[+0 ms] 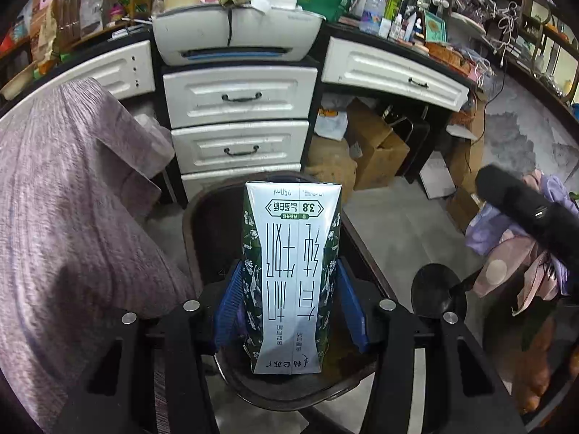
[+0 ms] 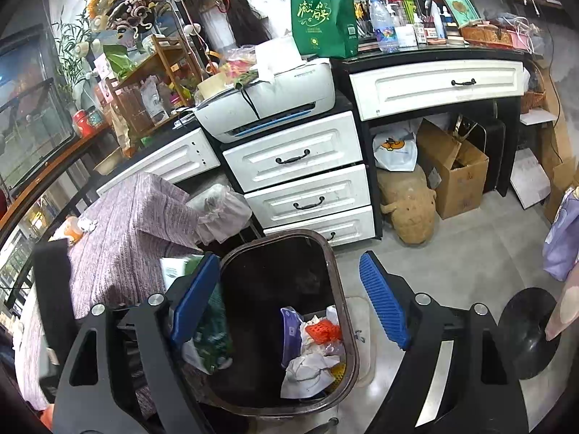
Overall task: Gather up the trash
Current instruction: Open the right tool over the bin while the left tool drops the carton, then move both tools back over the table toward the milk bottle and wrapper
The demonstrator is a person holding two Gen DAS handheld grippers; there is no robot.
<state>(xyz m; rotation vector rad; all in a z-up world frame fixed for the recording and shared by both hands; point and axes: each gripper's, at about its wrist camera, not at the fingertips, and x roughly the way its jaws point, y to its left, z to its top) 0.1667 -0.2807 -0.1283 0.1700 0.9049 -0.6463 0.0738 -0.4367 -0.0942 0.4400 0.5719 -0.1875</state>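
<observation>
Milk carton (image 1: 291, 282), a boxy green-and-white pack, sits clamped between the left gripper's (image 1: 289, 307) ribbed blue pads above the dark rounded trash bin (image 2: 347, 325); the right gripper (image 2: 289, 300) gapes empty over crumpled paper inside.

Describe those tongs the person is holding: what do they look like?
Both the left tongs and the right tongs have angular black plastic frames studded with round silver bolts. Each ends in two flat fingers faced with ridged blue rubber pads. A bare metal strip shows on the right frame.
</observation>
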